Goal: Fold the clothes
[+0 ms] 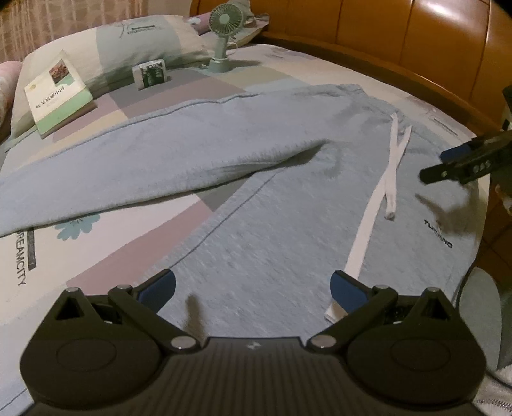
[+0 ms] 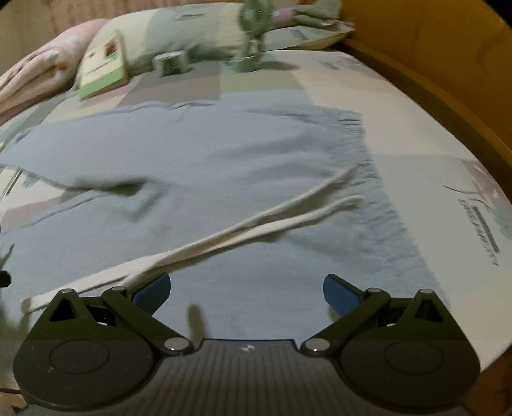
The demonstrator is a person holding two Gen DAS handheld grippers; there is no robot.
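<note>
The left gripper [image 1: 252, 288] is showing a black ribbed body, two round black discs, black linkage arms with silver pivot pins, and blue ribbed pads [image 1: 160, 288]. The right gripper [image 2: 247, 289] is showing the same build: black shell, silver pins, blue pads [image 2: 340, 294], and a small pale mark at its centre.

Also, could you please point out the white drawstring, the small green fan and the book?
white drawstring [image 1: 388, 179]: left wrist view, on the shorter strand's lower part.
small green fan [image 1: 226, 19]: left wrist view, on the round grille.
book [image 1: 57, 96]: left wrist view, middle of the cover.
</note>
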